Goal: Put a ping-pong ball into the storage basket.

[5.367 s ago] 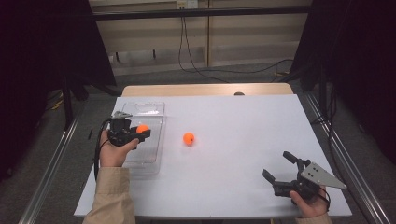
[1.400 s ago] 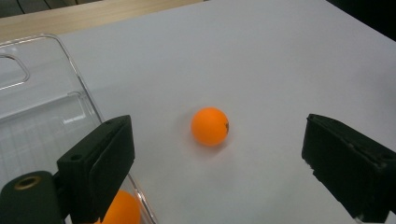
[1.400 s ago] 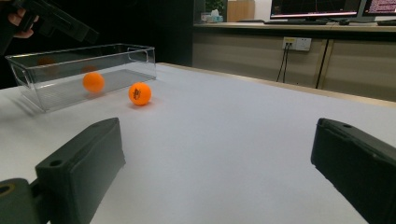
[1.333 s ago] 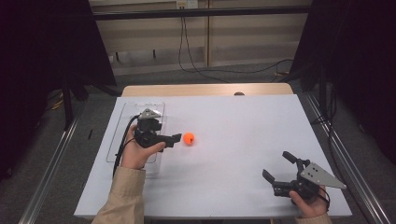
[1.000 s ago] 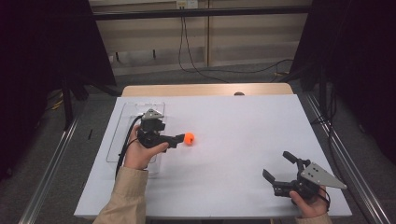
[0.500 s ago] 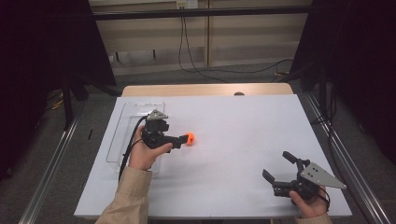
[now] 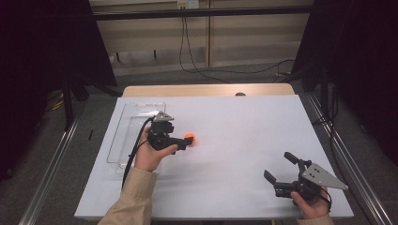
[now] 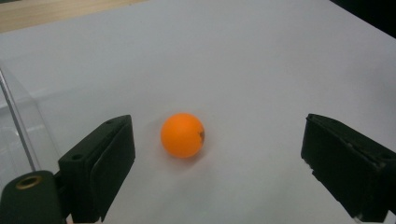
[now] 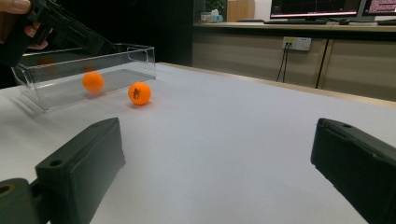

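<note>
The bench point(image 7: 244, 140) lies bare across its middle and far right, giving a hand-held gripper free passage there. On the left, a clear tray point(image 7: 136, 117) with upright walls blocks low sideways moves. Just right of it sits an orange ball point(image 7: 189, 138), between the wide jaws of the left hand-held gripper point(image 7: 185, 143). The right hand-held gripper point(image 7: 278, 169) takes up the near right corner.
</note>
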